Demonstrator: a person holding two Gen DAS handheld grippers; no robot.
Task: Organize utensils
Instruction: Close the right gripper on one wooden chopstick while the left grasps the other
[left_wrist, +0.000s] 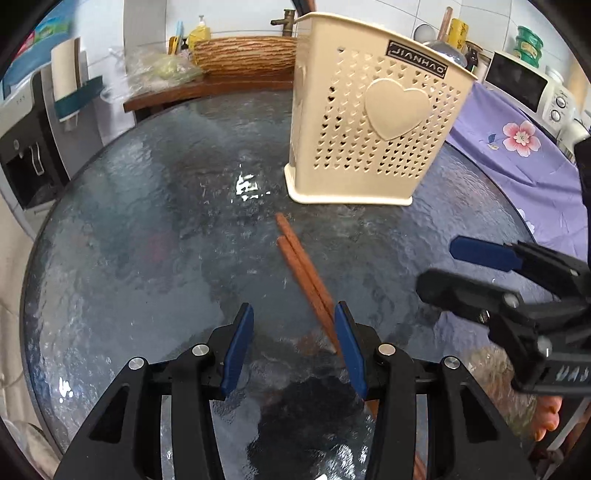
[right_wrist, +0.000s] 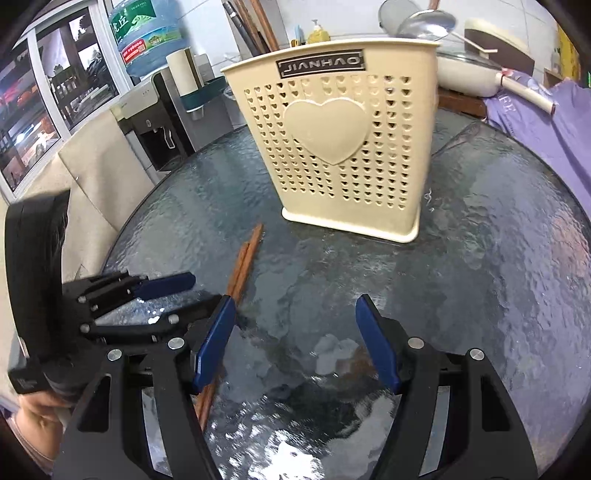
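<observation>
1. Landmark: a cream holder (left_wrist: 376, 125), upright on the glass table (left_wrist: 147, 229), with heart-shaped perforations, a raised heart and a label plate near the rim on its face. What it contains cannot be seen from either view.

2. Task item: a pair of reddish-brown chopsticks (left_wrist: 303, 273) lying flat on the glass just in front of the holder, side by side and touching, one tip slightly ahead of the other. The far tips point toward the holder's base; the near ends run under the left gripper.

3. Left gripper (left_wrist: 293, 343): jaws apart, gripping nothing. The chopsticks pass close along the inner face of its right-hand pad; contact cannot be confirmed.

4. Right gripper (right_wrist: 295, 339): jaws wide, empty, over bare glass in front of the holder, with the chopsticks just outside its left pad.

5. Step in hand, by judgement: picking up the chopsticks. Recommended practice: centre the pair between the pads before closing, take both sticks together, grip away from the tips, and lift level so neither slides on the slick glass.

6. Risk: an off-centre closure may catch one stick and roll the other aside.
</observation>
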